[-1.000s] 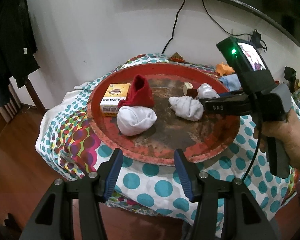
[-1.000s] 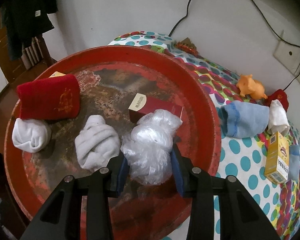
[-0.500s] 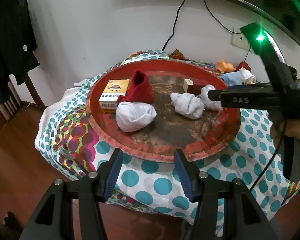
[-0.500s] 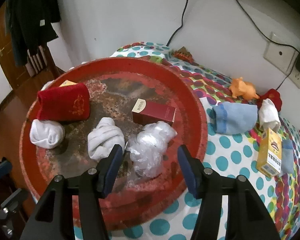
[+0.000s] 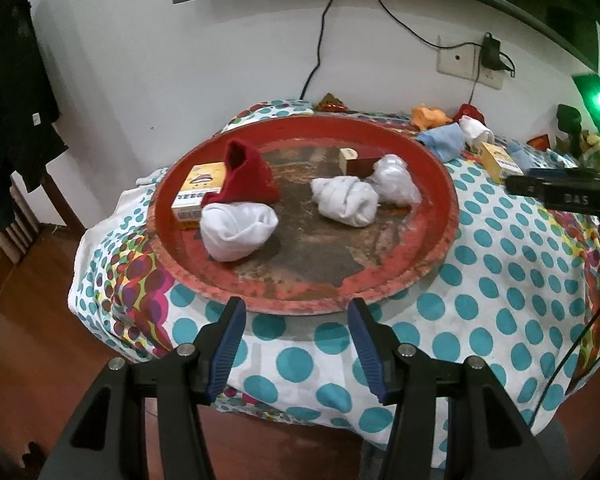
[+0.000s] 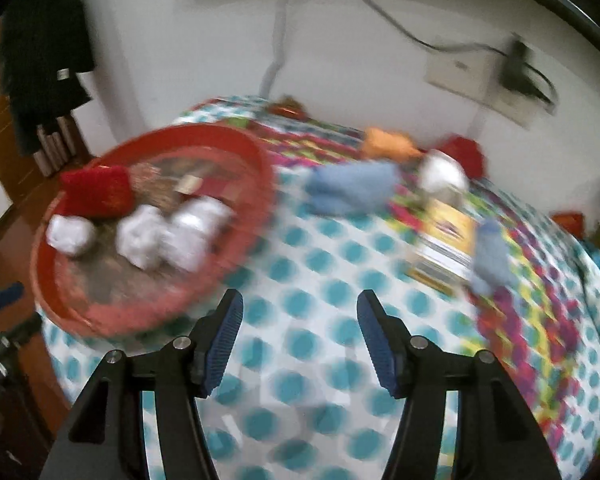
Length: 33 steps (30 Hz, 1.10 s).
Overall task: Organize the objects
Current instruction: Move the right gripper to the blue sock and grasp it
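A round red tray [image 5: 440,240] on the dotted tablecloth holds a yellow box [image 5: 198,192], a red sock [image 5: 246,178], a white sock ball [image 5: 236,228], a grey-white sock bundle [image 5: 346,200], a crumpled clear plastic bag [image 5: 394,178] and a dark red box [image 5: 356,160]. My left gripper [image 5: 296,344] is open and empty in front of the tray. My right gripper [image 6: 300,340] is open and empty over the cloth right of the tray [image 6: 256,216]. Off the tray lie a blue sock [image 6: 352,188], a yellow box [image 6: 444,244], a white sock [image 6: 440,172] and an orange toy [image 6: 388,142].
The right wrist view is motion-blurred. The table stands against a white wall with a socket [image 5: 460,62] and cables. Wooden floor [image 5: 28,340] lies to the left. A dark garment [image 5: 4,128] hangs at far left.
My right gripper let go of the plastic bag on the tray, opened, and pulled back and to the right over the cloth. My left gripper stayed open and nearly still.
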Motion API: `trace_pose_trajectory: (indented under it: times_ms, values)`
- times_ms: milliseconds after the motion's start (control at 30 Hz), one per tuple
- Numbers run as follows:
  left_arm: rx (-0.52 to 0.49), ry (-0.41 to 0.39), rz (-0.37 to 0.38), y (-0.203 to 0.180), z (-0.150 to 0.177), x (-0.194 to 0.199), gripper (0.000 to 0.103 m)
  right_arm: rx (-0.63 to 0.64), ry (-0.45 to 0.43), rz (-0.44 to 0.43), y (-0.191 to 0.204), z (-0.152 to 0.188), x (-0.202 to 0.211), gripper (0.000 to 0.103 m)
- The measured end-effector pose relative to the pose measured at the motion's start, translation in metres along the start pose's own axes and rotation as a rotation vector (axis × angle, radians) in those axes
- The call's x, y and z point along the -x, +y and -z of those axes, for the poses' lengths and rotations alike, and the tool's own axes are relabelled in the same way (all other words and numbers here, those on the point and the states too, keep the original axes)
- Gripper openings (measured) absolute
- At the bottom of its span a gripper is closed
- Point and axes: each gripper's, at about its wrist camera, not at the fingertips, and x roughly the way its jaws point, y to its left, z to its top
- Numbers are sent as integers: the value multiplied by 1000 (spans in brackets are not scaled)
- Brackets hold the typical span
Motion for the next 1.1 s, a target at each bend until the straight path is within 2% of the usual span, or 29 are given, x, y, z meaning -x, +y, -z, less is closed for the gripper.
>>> trace_pose_trajectory:
  times_ms: [133, 267, 367, 500, 567, 767, 900, 1067, 1100]
  values:
    - [-8, 4, -9, -9, 3, -1, 54, -79, 23, 87, -58, 16, 2, 58]
    - [-42, -9, 5, -25, 7, 2, 54, -172, 7, 129, -106, 24, 0, 58]
    - [-80, -18, -8, -38, 8, 5, 54, -222, -5, 130, -133, 24, -7, 58]
    - [-112, -22, 32, -55, 8, 10, 54, -261, -4, 131, -157, 19, -28, 58]
    - [-128, -11, 65, -66, 7, 9, 54, -260, 9, 128, -162, 16, -38, 58]
    - [-230, 23, 80, -101, 4, 0, 54, -211, 49, 119, -167, -2, -68, 58]
    - [-250, 31, 97, -118, -3, -5, 54, -189, 58, 98, -166, -16, -83, 62]
    - [-286, 23, 104, -139, -18, -12, 54, -185, 61, 91, -167, -26, -100, 62]
    - [-290, 23, 103, -142, -21, -13, 54, -182, 50, 99, -167, -28, -101, 59]
